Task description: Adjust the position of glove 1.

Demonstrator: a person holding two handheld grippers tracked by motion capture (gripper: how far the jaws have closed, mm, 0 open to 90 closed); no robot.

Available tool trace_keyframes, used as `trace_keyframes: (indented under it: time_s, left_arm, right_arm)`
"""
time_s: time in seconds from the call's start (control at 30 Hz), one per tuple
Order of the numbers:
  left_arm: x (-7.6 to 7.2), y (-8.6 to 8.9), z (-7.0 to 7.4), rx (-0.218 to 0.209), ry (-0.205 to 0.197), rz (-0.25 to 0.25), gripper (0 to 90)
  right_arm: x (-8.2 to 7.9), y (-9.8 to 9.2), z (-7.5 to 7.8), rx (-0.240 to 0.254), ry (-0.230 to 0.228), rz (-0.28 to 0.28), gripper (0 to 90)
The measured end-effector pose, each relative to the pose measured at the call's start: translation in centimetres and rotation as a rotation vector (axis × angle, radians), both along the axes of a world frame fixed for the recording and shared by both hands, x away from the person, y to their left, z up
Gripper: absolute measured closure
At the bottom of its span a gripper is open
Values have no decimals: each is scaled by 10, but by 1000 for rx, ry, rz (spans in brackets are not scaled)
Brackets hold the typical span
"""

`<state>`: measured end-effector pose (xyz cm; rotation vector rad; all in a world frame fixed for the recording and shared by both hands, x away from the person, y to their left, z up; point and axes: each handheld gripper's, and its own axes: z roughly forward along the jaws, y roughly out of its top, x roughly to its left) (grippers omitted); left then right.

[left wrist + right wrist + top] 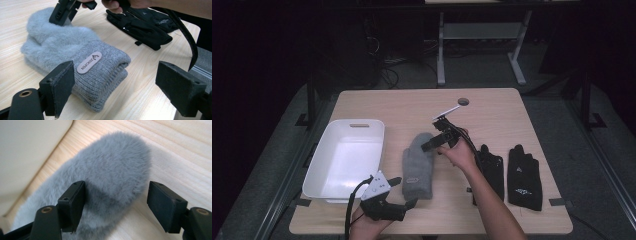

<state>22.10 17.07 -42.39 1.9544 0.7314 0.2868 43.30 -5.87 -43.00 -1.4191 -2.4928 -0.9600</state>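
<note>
Both tongs stand wide with nothing held. Right tongs (428, 145) hang at the fuzzy tip of the grey mitten (418, 166), one jaw touching the fur. Left tongs (404, 191) wait at six o'clock, just beside its cuff. That mitten lies mid-table, with a white tub (332, 172) at nine o'clock and black gloves (524, 175) at three o'clock.

The grey mitten's (75, 57) cuff patch (89, 62) reads "JHGFIN", roughly.
</note>
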Motion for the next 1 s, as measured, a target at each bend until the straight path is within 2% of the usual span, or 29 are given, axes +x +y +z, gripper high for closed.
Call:
trace_keyframes:
  time_s: [0.17, 0.23, 0.3, 0.43, 0.47, 0.5, 0.57, 0.67, 0.77, 0.8, 1.0]
  left_arm:
    - [0, -1, 0, 4, 2, 0, 155]
    - [0, -1, 0, 2, 2, 1, 155]
    - [0, -1, 0, 3, 3, 0, 155]
    - [0, -1, 0, 3, 5, -2, 155]
    - [0, -1, 0, 4, 4, -4, 155]
    - [0, -1, 0, 4, 3, -5, 154]
    - [0, 0, 0, 5, 2, -6, 154]
    - [0, 0, 0, 7, 5, -7, 155]
    - [0, -1, 0, 6, 5, -8, 155]
    - [0, 0, 0, 7, 5, -8, 155]
    - [0, 1, 0, 1, 8, -4, 154]
  right_arm:
    - [5, -3, -12, 54, 63, -32, 307]
    - [5, -3, -14, 61, 69, -36, 310]
    - [5, -3, -18, 79, 81, -40, 336]
    - [6, -5, -29, 147, 132, -52, 425]
    - [6, -5, -29, 147, 132, -52, 425]
    - [6, -7, -32, 187, 157, -54, 496]
    - [6, -7, -32, 199, 169, -57, 520]
    - [5, -7, -29, 202, 171, -52, 650]
    - [5, -7, -28, 206, 171, -50, 690]
    - [5, -8, -28, 207, 157, -44, 712]
    - [4, -13, -25, 226, 168, -43, 738]
